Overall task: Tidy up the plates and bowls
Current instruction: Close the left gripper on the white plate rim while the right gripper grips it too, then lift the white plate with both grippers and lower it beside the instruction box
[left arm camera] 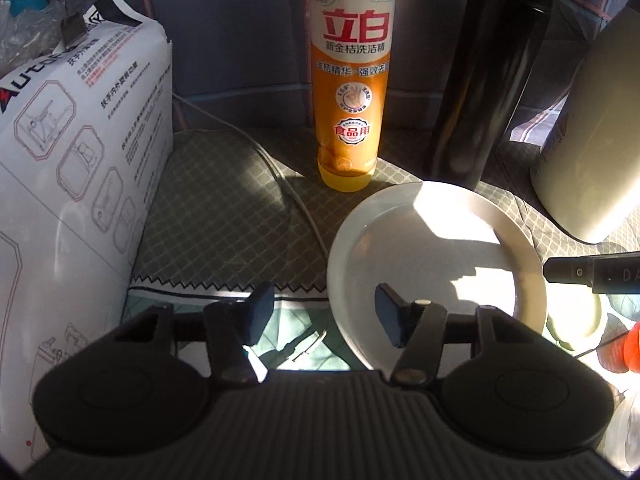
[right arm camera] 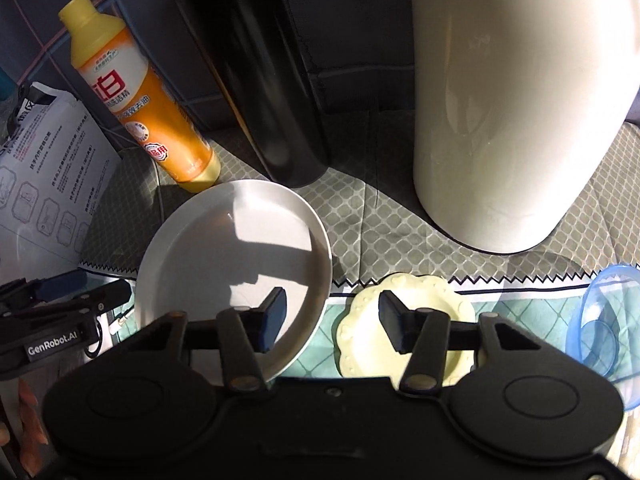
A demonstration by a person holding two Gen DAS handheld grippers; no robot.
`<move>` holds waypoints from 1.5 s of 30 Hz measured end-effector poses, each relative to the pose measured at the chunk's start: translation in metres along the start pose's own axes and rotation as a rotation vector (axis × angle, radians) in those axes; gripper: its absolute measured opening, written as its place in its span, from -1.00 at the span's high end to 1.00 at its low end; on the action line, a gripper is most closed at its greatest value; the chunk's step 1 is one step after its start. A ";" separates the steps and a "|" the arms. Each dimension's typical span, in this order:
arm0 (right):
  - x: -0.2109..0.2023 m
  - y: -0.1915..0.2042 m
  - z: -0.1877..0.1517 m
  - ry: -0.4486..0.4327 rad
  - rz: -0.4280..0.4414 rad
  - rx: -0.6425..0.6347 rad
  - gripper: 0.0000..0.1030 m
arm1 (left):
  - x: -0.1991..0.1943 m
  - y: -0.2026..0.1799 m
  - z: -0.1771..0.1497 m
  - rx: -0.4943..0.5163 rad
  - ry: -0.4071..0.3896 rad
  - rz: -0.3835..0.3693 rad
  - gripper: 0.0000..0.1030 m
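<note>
- left gripper [left arm camera: 320, 316] hangs with its jaws apart, nothing between the pads; one pad is over the white plate's [left arm camera: 436, 272] near rim.
- right gripper [right arm camera: 328, 320] is likewise released and empty, straddling the white plate's edge and a pale yellow scalloped plate [right arm camera: 404, 320].
- both plates lie side by side on the patterned cloth [right arm camera: 360, 224].
- a blue bowl [right arm camera: 608, 320] sits at the right, an orange detergent bottle [left arm camera: 350, 80] behind.
</note>
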State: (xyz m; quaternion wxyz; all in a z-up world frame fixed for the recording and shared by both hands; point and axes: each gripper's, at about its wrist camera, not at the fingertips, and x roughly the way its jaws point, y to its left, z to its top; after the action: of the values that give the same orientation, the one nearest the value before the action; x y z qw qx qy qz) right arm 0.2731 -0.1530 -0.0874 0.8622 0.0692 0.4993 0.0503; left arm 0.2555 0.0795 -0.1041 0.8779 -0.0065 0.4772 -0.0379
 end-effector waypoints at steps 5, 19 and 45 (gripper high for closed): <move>0.027 -0.002 0.014 0.013 0.000 -0.012 0.24 | 0.018 -0.001 0.002 0.010 0.030 -0.026 0.27; 0.052 0.006 0.009 0.042 0.003 -0.056 0.85 | 0.030 0.005 0.003 0.010 0.051 -0.062 0.81; 0.013 0.028 -0.002 0.037 -0.036 -0.037 0.81 | -0.016 -0.016 -0.003 0.042 0.012 0.078 0.78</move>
State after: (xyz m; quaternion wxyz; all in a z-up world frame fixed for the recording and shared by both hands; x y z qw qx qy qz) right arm 0.2780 -0.1234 -0.0949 0.8547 0.0433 0.5152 0.0455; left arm 0.2429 0.0648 -0.0913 0.8758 0.0309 0.4815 -0.0139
